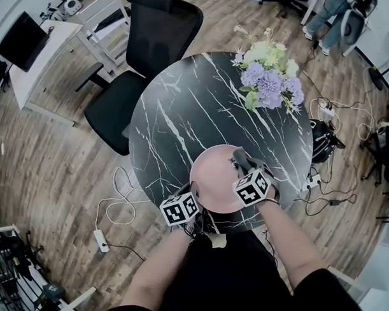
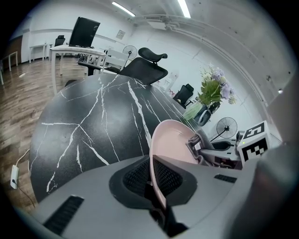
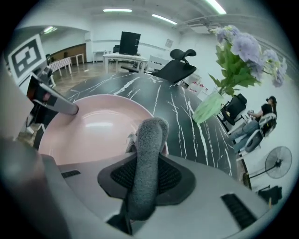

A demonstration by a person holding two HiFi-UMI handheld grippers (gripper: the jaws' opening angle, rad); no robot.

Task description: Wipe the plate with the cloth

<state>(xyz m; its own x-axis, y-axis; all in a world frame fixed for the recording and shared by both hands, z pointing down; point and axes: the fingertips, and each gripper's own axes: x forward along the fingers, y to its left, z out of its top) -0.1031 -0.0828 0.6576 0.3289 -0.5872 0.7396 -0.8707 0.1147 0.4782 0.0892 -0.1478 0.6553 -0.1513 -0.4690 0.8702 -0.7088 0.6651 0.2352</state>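
A pink plate [image 1: 214,178] lies near the front edge of the round black marble table [image 1: 177,113]. My left gripper [image 1: 191,216] is shut on the plate's near rim [image 2: 156,179], which runs edge-on between its jaws. My right gripper [image 1: 240,161] is over the plate's right side, shut on a folded grey cloth [image 3: 145,158]. The cloth [image 1: 238,158] stands up between the jaws with its tip at the plate's inner surface [image 3: 93,130]. In the left gripper view the right gripper [image 2: 210,149] reaches into the plate from the right.
A vase of purple and white flowers [image 1: 268,74] stands at the table's far right. A black office chair [image 1: 147,41] is tucked behind the table. Cables and a power strip [image 1: 101,240] lie on the wooden floor around the table.
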